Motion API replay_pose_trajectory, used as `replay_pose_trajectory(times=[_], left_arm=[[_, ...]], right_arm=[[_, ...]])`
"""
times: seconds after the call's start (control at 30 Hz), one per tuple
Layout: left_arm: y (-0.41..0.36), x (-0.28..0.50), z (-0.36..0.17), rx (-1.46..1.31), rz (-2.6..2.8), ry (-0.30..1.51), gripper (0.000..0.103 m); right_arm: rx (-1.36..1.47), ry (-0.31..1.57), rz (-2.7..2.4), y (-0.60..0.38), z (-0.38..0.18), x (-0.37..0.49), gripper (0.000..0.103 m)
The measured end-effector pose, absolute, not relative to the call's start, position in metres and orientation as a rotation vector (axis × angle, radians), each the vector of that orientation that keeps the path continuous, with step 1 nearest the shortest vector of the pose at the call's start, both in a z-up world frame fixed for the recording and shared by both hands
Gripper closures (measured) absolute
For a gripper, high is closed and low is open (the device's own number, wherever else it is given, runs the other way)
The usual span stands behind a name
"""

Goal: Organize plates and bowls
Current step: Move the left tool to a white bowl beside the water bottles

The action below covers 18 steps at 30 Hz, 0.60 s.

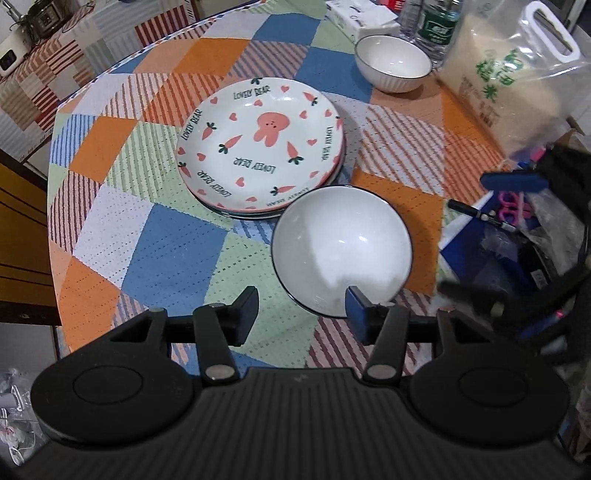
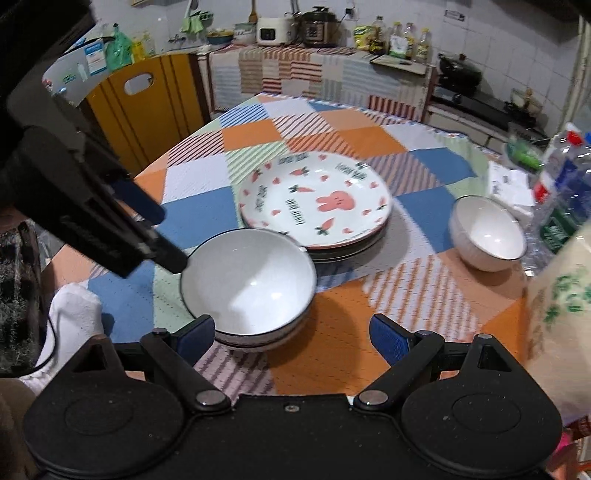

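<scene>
A stack of rabbit-and-carrot plates (image 1: 260,147) (image 2: 317,199) sits mid-table. A stack of white bowls with dark rims (image 1: 341,251) (image 2: 249,284) stands beside it on the near side. Another white bowl (image 1: 393,62) (image 2: 487,234) stands alone further off. My left gripper (image 1: 303,312) is open, its right finger by the near rim of the bowl stack; in the right wrist view it (image 2: 147,229) reaches in from the left to that rim. My right gripper (image 2: 291,332) is open and empty, just short of the bowl stack; in the left wrist view it (image 1: 513,184) is at the right.
The round table has a patchwork cloth (image 1: 166,251) (image 2: 332,122). A bag of rice (image 1: 513,85), water bottles (image 1: 437,29) (image 2: 565,192), a tissue pack (image 1: 360,16) and a bin of pens and scissors (image 1: 509,221) crowd one side. A yellow chair (image 2: 144,107) stands behind.
</scene>
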State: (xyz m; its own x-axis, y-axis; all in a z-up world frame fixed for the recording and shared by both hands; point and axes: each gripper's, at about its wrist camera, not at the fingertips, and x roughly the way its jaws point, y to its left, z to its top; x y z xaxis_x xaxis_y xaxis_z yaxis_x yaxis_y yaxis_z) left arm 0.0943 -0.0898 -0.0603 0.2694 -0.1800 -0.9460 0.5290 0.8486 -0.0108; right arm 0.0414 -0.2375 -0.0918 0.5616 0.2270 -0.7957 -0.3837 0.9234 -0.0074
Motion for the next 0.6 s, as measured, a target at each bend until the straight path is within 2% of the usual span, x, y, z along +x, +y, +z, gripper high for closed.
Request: replay_pose_trajectory(times=[0.3, 0.6], left_arm=[[-0.113, 0.089, -0.047, 0.374, -0.527, 1.241, 0.052], [-0.144, 0.118, -0.039, 0.403, -0.537, 1.235, 0.052]], right_arm=[[-0.222, 0.866, 0.297, -0.271, -0.062, 0.039, 0.010], [-0.256, 0.785, 0.244, -0.303, -0.044, 0.056, 0.009]])
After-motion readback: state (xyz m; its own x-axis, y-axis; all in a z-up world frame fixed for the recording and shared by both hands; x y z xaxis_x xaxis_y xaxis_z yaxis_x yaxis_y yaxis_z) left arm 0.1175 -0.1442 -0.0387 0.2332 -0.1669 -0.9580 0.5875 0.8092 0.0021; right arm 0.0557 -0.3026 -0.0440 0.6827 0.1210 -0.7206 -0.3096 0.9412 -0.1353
